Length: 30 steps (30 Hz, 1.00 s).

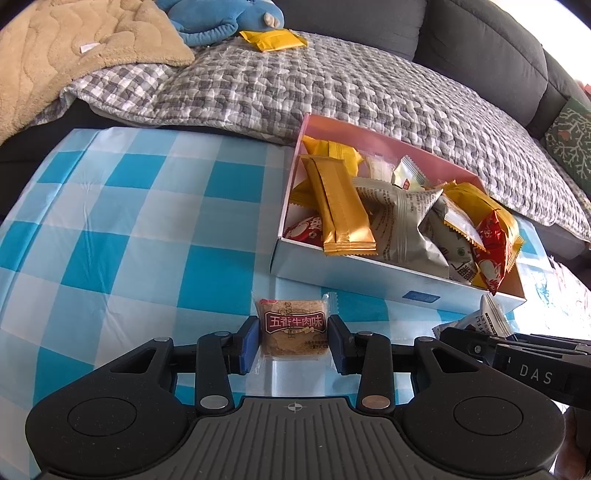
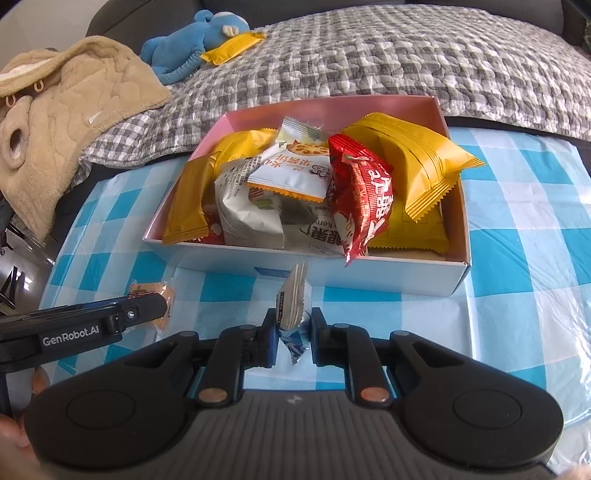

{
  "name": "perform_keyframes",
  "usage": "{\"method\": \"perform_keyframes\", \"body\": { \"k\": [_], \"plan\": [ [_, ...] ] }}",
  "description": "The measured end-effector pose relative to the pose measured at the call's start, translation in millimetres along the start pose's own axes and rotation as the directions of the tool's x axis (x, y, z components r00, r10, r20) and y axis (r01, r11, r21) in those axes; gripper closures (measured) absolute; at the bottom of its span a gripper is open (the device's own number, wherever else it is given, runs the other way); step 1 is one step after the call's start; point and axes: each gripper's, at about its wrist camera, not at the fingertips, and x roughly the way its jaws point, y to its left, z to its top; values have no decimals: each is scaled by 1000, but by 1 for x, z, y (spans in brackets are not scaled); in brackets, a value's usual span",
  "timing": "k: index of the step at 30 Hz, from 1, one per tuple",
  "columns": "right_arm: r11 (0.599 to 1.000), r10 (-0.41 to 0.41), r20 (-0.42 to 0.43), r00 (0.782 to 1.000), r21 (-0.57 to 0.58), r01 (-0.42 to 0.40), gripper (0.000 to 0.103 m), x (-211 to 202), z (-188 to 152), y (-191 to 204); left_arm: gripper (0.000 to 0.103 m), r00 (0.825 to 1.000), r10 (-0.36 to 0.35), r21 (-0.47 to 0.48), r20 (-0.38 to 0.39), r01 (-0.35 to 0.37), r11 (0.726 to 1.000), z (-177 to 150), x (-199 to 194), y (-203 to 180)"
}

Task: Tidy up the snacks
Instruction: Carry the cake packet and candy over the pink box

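The left claw (image 1: 291, 338) is clenched on a small square brown snack in a clear wrapper with a red label (image 1: 293, 326), just in front of the open white cardboard box with a pink inside (image 1: 369, 275) on the blue and white checked table (image 1: 147, 229). The right claw (image 2: 291, 328) pinches a thin silver and blue snack packet (image 2: 291, 306) standing on its edge, also just in front of that box. Yellow, red and white snack bags (image 2: 306, 177) fill the box.

Home living room: grey sofa (image 1: 480, 40), quilt (image 1: 332, 92), plush toy (image 1: 221, 18)
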Motion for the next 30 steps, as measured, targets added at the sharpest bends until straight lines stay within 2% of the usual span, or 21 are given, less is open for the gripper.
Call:
{"method": "perform_keyframes", "body": {
  "k": [22, 30],
  "plan": [
    [995, 83, 22, 996, 51, -84, 88, -28, -2, 0, 66, 999, -53, 25, -7, 54, 998, -1, -16, -11],
    [990, 110, 67, 992, 80, -116, 88, -44, 2, -7, 66, 996, -85, 14, 13, 85, 996, 3, -28, -10]
  ]
}}
